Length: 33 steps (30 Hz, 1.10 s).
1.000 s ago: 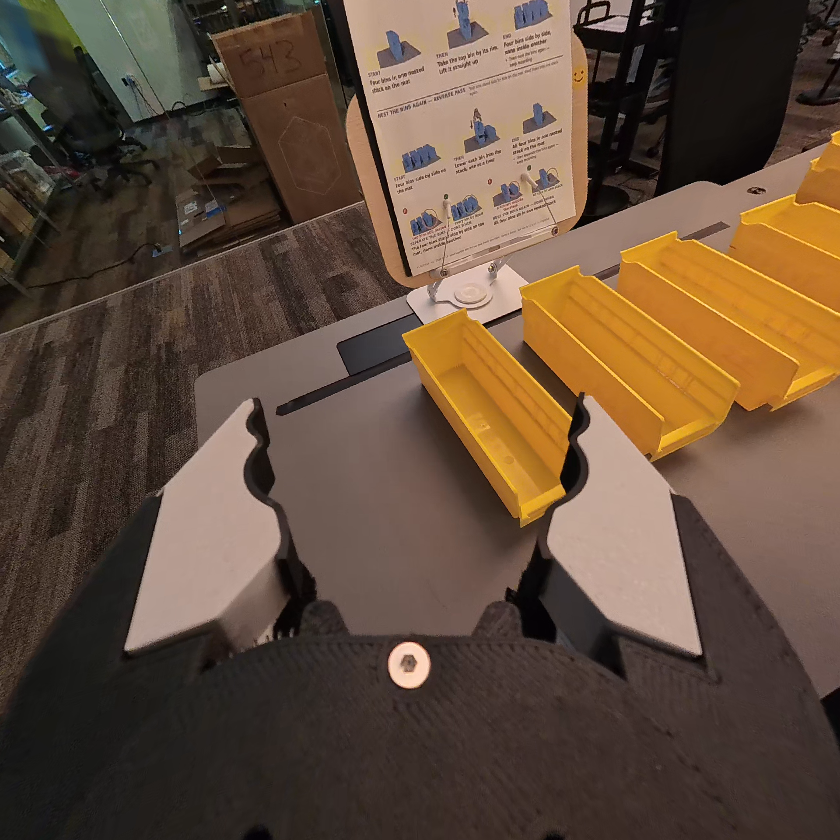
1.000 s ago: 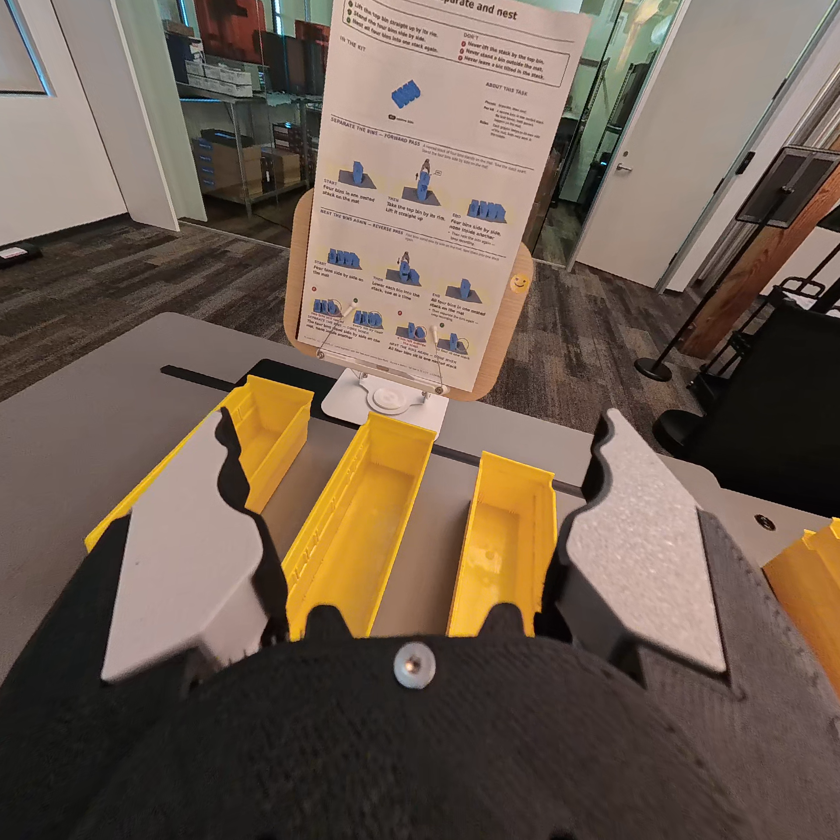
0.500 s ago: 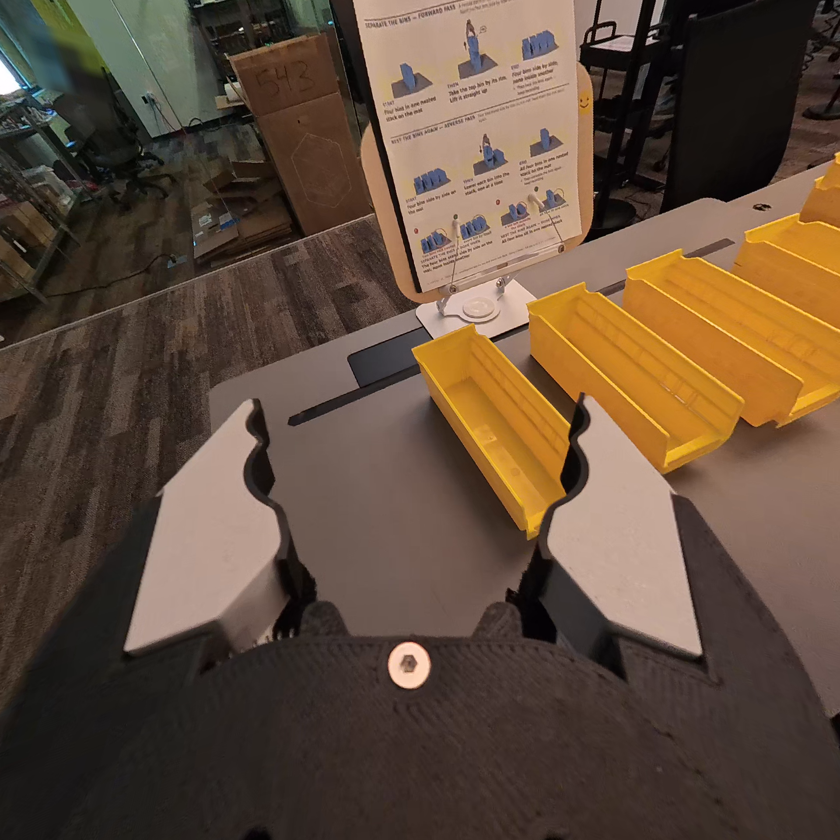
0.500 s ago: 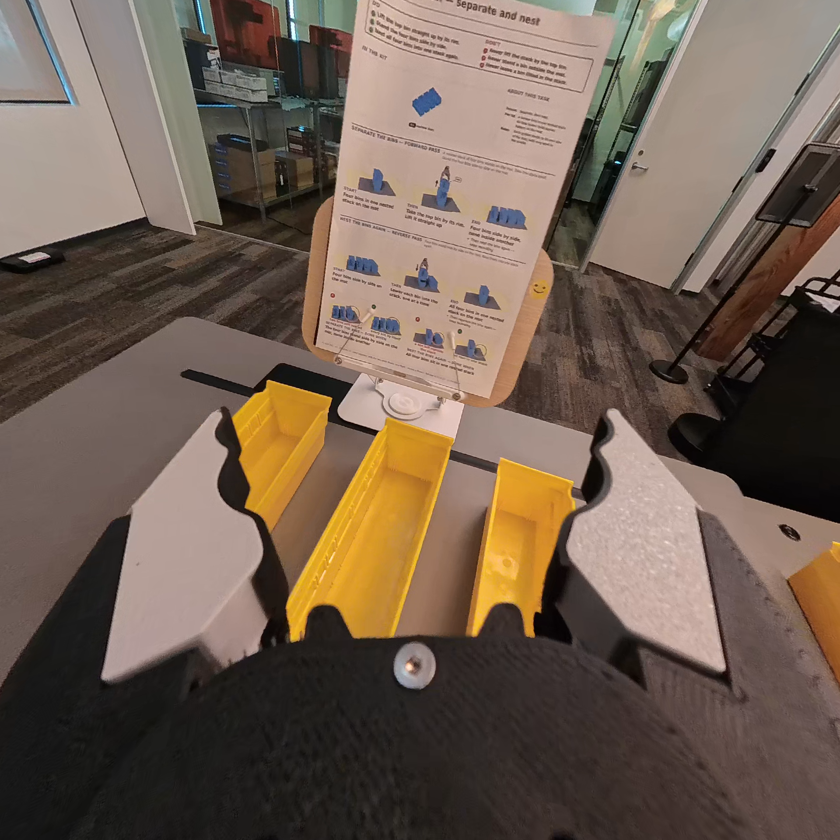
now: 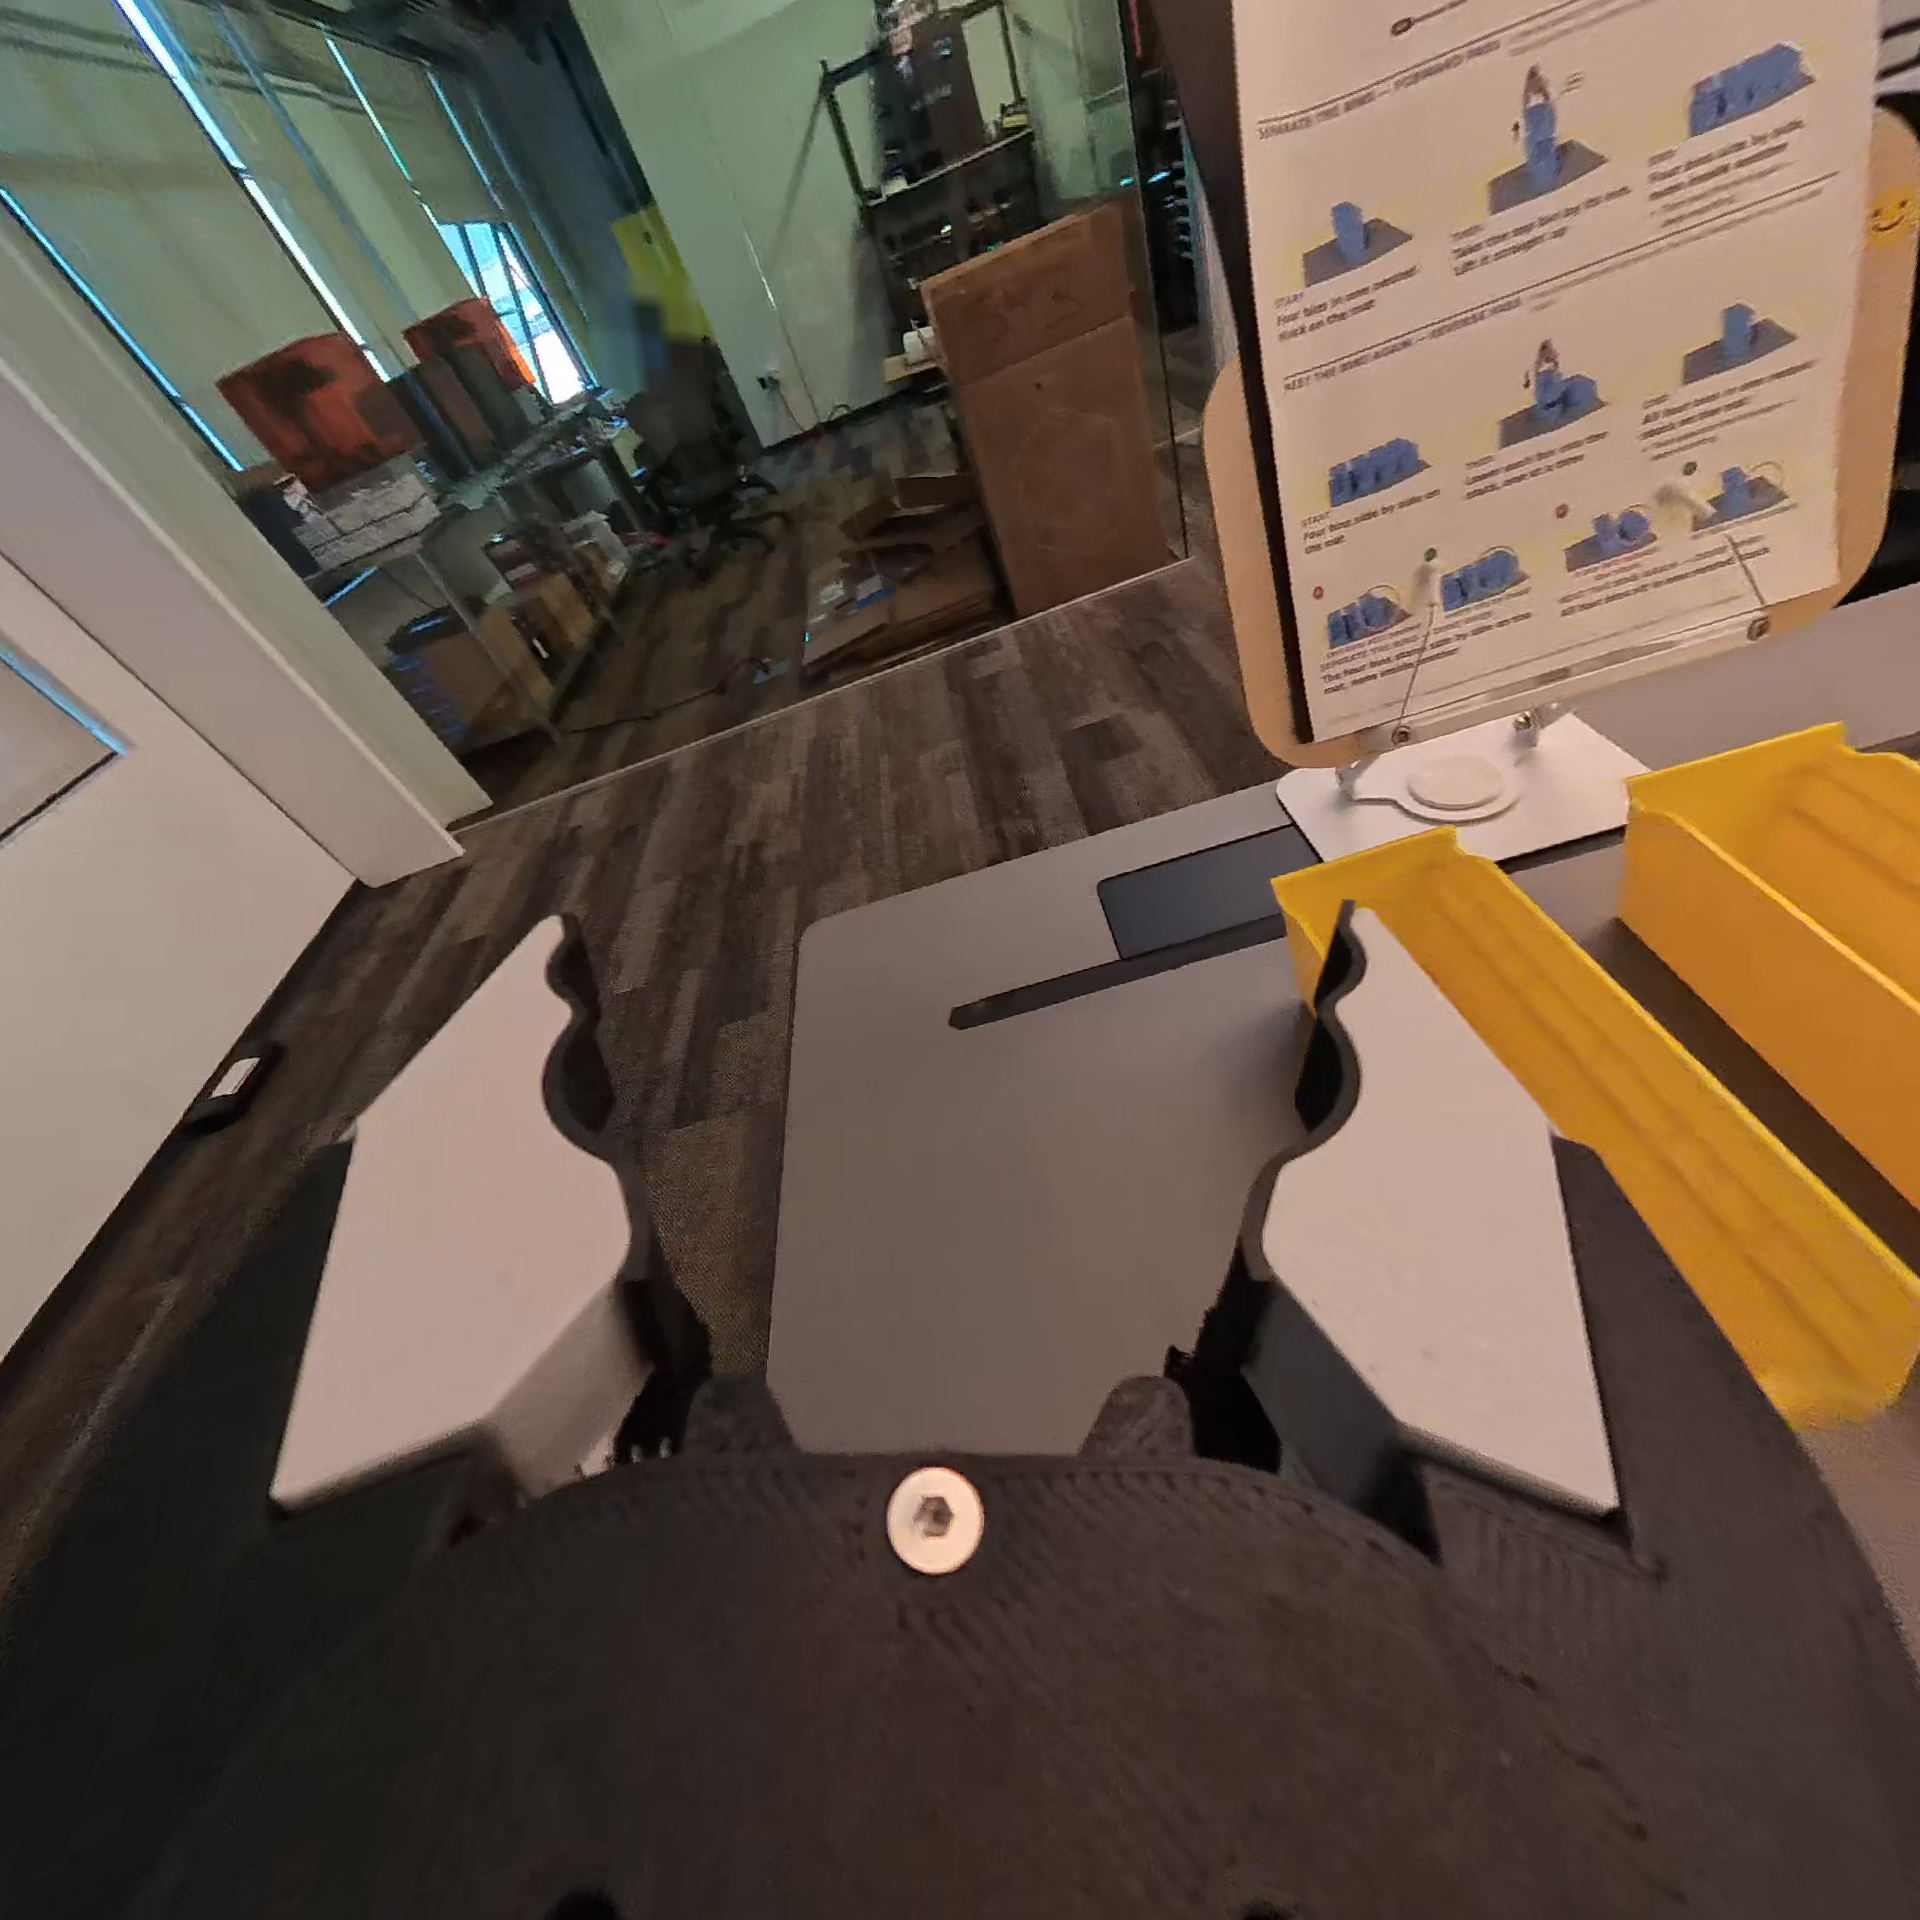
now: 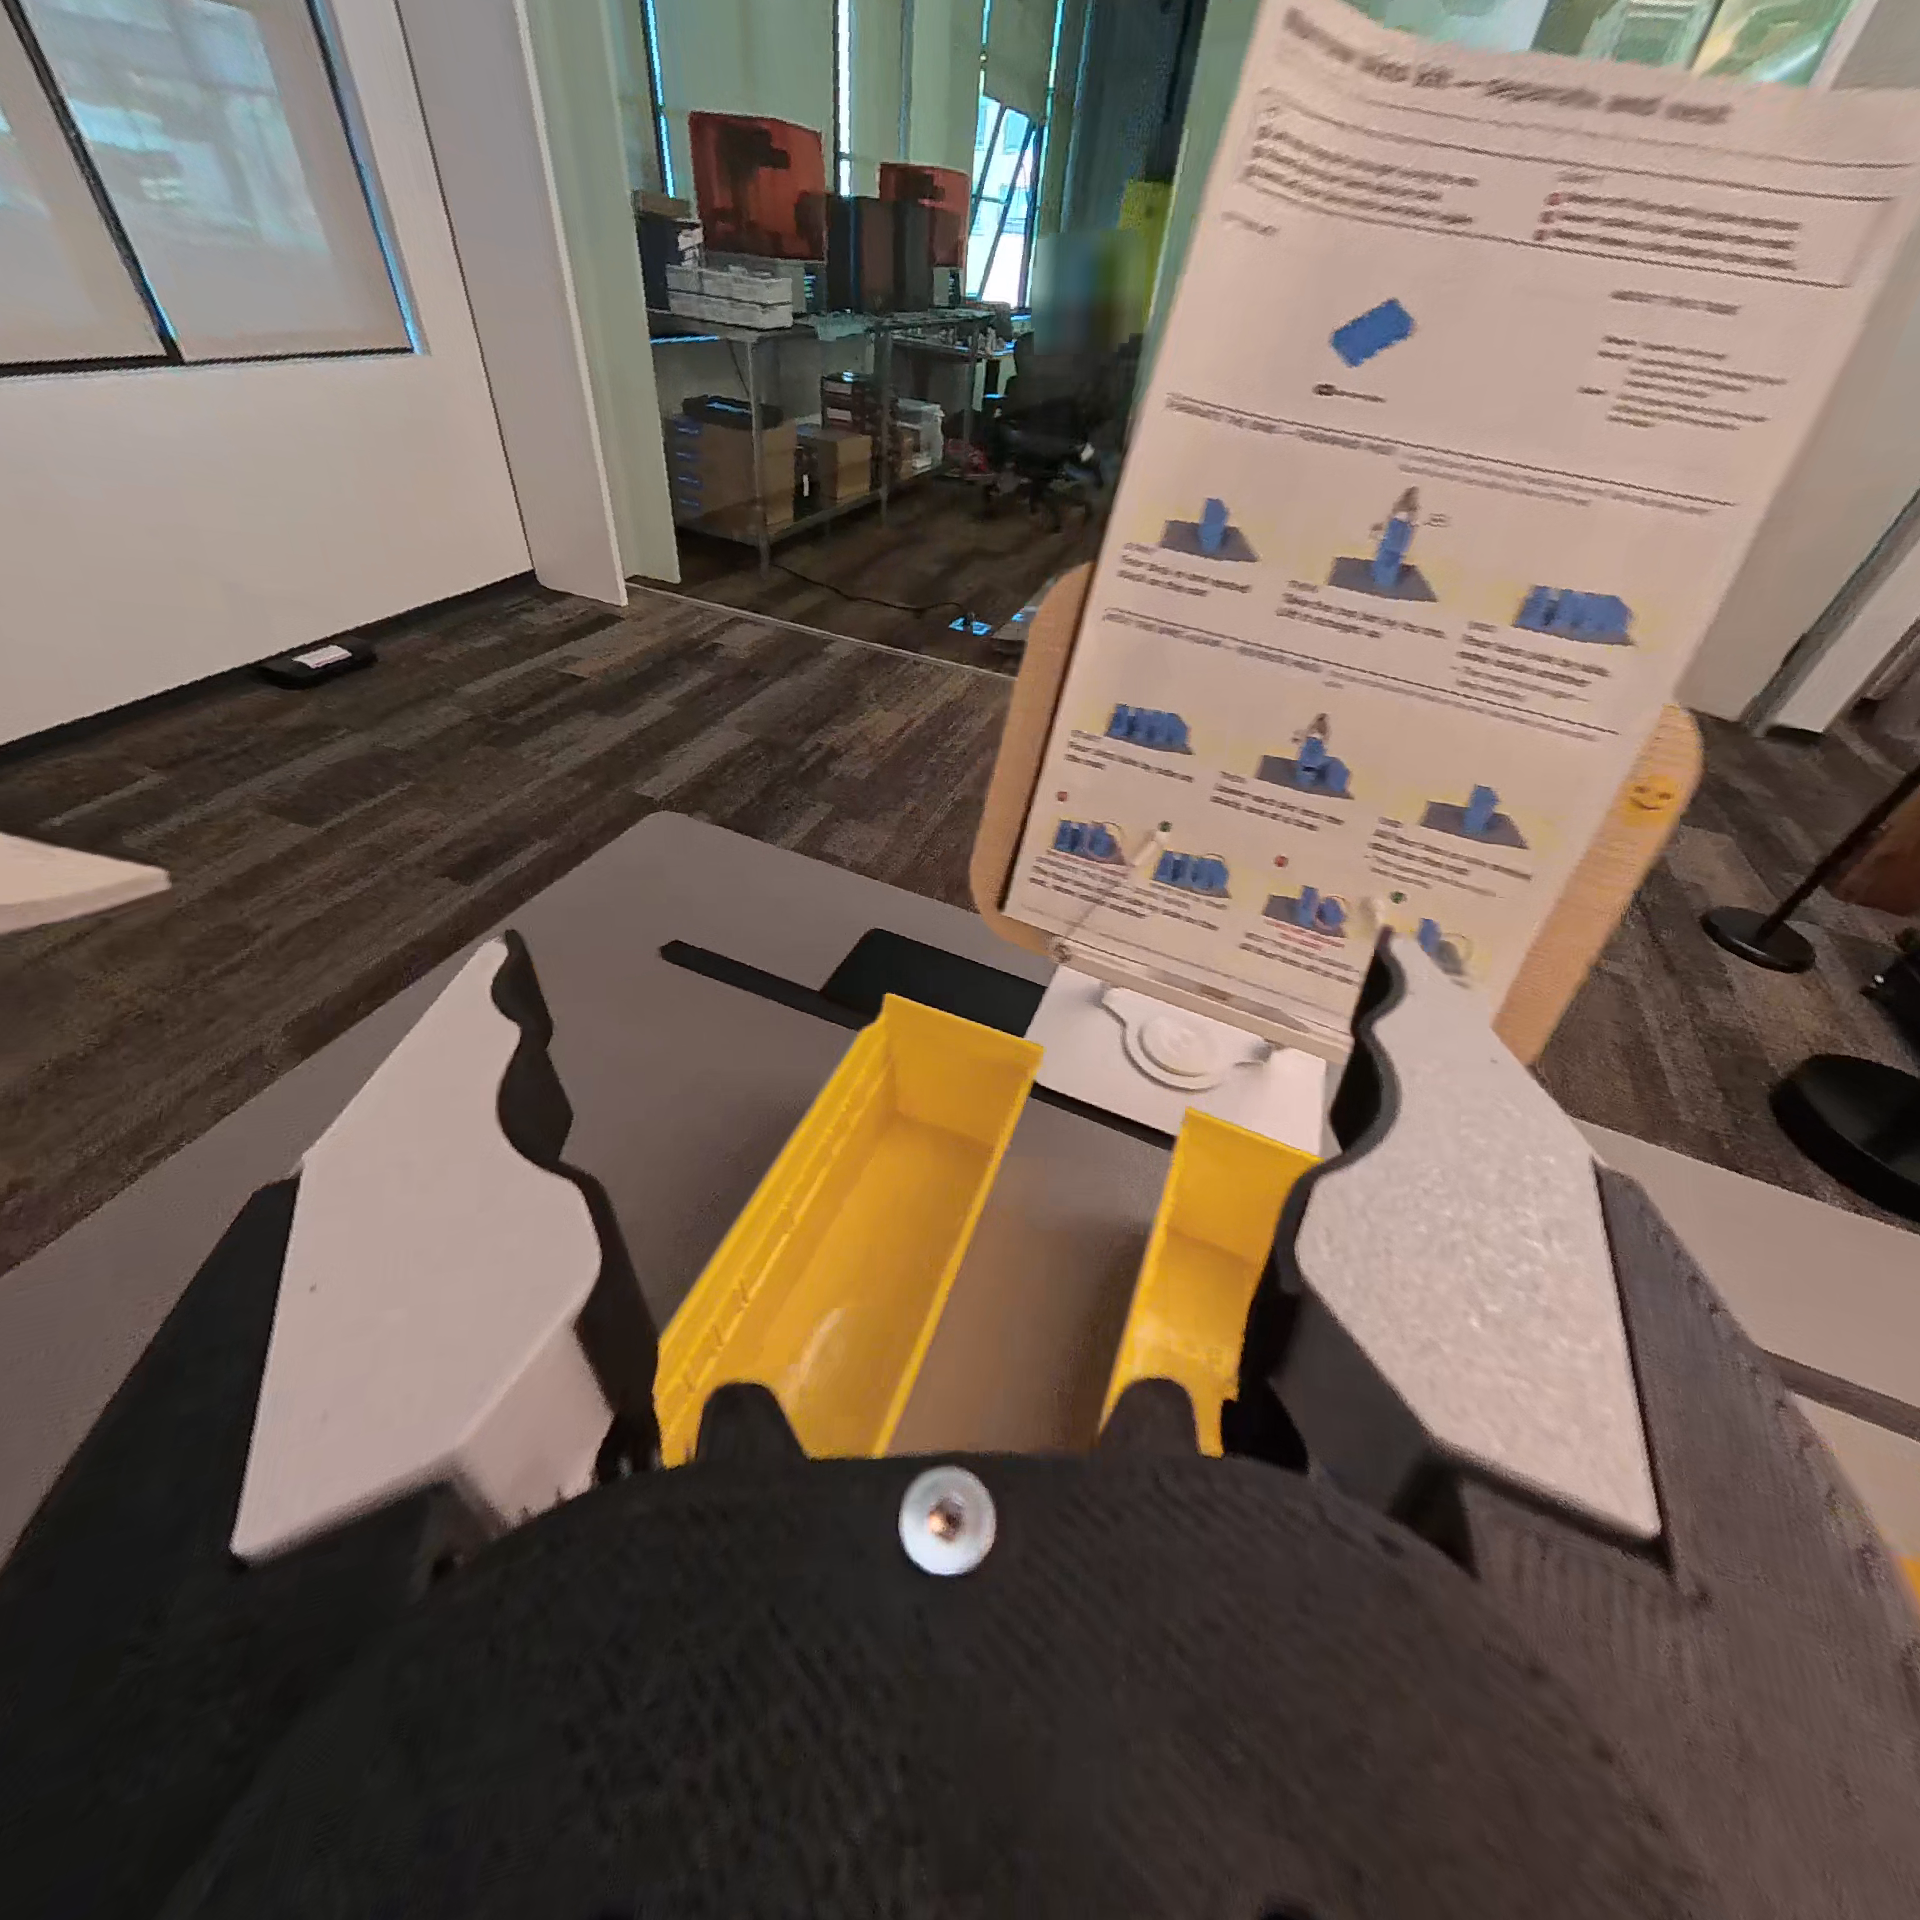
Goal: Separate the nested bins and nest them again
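Yellow bins stand side by side on the grey table (image 5: 997, 1143). In the left wrist view the leftmost bin (image 5: 1621, 1091) lies just right of my right fingertip, with a second bin (image 5: 1787, 894) beyond it. My left gripper (image 5: 956, 935) is open and empty, over bare table near the table's left end. In the right wrist view my right gripper (image 6: 940, 956) is open and empty above the leftmost bin (image 6: 862, 1226), which lies between my fingers well below them; a second bin (image 6: 1205, 1247) is partly behind my right finger (image 6: 1455, 1195).
An instruction sheet on a white-based stand (image 5: 1538, 364) rises at the table's back edge, also in the right wrist view (image 6: 1403, 623). A dark slot (image 5: 1122, 987) runs along the table's back. Carpeted floor drops off left of the table (image 5: 623, 935).
Both grippers have swung to the left. The bins have slid rightward in both views, and fewer of them show. Both stay open and empty.
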Tool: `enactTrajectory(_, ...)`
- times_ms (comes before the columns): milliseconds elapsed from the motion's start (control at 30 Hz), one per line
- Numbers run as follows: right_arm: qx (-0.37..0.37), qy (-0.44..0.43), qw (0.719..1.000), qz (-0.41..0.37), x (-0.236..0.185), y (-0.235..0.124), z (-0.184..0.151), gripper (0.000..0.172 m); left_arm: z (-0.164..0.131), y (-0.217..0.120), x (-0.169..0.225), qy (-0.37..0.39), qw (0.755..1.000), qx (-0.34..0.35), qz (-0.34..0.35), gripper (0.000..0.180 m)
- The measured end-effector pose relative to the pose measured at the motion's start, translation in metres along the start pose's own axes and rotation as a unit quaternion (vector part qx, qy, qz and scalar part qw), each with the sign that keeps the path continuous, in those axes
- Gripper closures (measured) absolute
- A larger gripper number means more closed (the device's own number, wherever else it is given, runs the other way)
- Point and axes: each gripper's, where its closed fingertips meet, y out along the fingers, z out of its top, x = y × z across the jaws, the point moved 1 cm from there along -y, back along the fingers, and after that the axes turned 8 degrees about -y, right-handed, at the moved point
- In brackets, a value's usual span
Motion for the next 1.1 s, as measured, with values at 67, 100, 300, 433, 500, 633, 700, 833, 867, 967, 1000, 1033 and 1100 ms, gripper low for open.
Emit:
enactTrajectory(67,-0.003,-0.008,1.000,0.003,-0.022,0.014,-0.001,0.022,-0.009,0.004,-0.004,-0.008,1.000,-0.004,0.007,0.044)
enactTrajectory(100,-0.002,-0.009,1.000,0.004,-0.032,0.020,-0.002,0.022,-0.014,0.006,-0.007,-0.014,1.000,-0.007,0.011,0.044)
enactTrajectory(300,-0.018,-0.002,0.999,0.027,-0.095,0.057,-0.019,0.022,-0.051,0.017,-0.028,-0.052,0.998,-0.022,0.036,0.044)
enactTrajectory(433,-0.039,0.016,0.998,0.047,-0.131,0.080,-0.039,0.023,-0.088,0.029,-0.038,-0.077,0.995,-0.051,0.041,0.043)
enactTrajectory(500,-0.054,0.024,0.997,0.050,-0.144,0.091,-0.051,0.023,-0.108,0.035,-0.041,-0.094,0.992,-0.067,0.042,0.043)
enactTrajectory(633,-0.076,0.047,0.995,0.051,-0.165,0.112,-0.075,0.023,-0.146,0.047,-0.045,-0.114,0.988,-0.092,0.049,0.042)
enactTrajectory(700,-0.087,0.054,0.993,0.051,-0.175,0.122,-0.087,0.023,-0.167,0.051,-0.044,-0.120,0.986,-0.107,0.052,0.041)
enactTrajectory(833,-0.105,0.067,0.991,0.038,-0.190,0.138,-0.112,0.023,-0.209,0.060,-0.041,-0.132,0.980,-0.135,0.062,0.041)
enactTrajectory(867,-0.109,0.072,0.991,0.033,-0.193,0.142,-0.119,0.024,-0.220,0.063,-0.041,-0.137,0.978,-0.145,0.065,0.041)
enactTrajectory(967,-0.127,0.081,0.988,0.031,-0.203,0.151,-0.141,0.024,-0.248,0.069,-0.040,-0.159,0.970,-0.168,0.074,0.041)
enactTrajectory(1000,-0.133,0.078,0.988,0.029,-0.206,0.154,-0.147,0.024,-0.256,0.071,-0.041,-0.162,0.968,-0.172,0.079,0.041)
enactTrajectory(1033,-0.137,0.076,0.987,0.028,-0.208,0.156,-0.154,0.024,-0.262,0.073,-0.041,-0.166,0.967,-0.176,0.081,0.041)
enactTrajectory(1100,-0.146,0.073,0.986,0.028,-0.214,0.160,-0.167,0.024,-0.274,0.075,-0.038,-0.173,0.964,-0.185,0.083,0.041)
